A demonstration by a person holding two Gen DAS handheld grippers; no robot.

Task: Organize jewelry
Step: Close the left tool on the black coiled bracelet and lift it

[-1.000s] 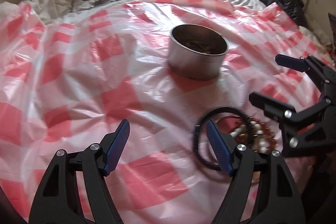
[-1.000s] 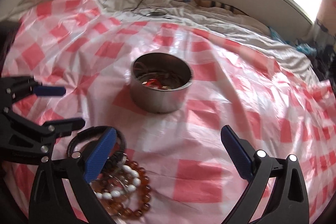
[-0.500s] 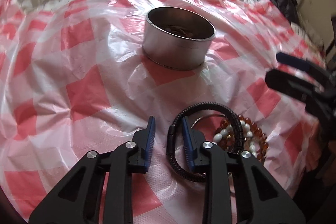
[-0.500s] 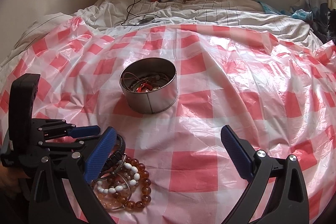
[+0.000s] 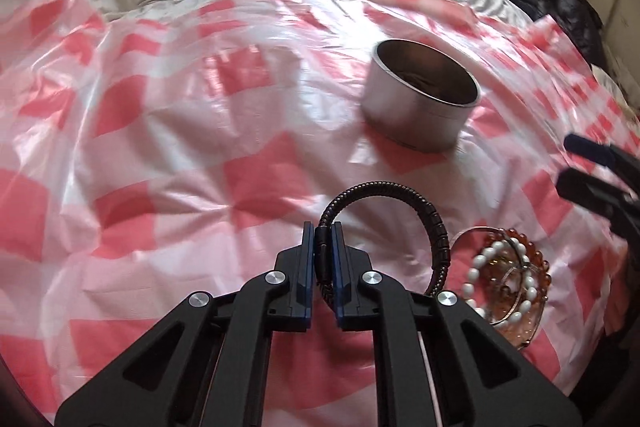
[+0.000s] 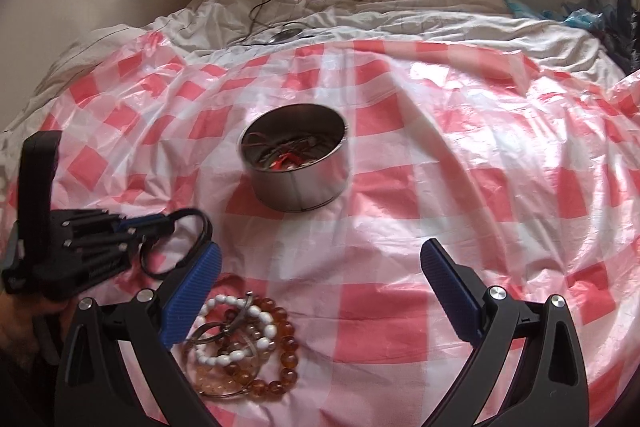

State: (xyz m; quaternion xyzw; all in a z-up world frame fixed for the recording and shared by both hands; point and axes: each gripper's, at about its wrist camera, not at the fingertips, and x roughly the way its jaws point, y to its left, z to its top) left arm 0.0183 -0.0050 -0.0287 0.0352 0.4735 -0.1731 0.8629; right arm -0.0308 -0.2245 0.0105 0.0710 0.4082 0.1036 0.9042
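black bracelet (image 5: 434, 223) pinched in left gripper (image 5: 322, 255); right gripper (image 6: 320, 279) agape.

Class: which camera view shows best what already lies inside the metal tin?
The right wrist view. It looks down into the metal tin, where tangled cords and a red piece show on the bottom. The left wrist view sees the same tin from lower: mostly its outer wall and a dark, blurred interior, so its contents cannot be made out.

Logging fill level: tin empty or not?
Not empty. Right wrist view shows tangled cords and something red inside the tin; left wrist view can't see its bottom.
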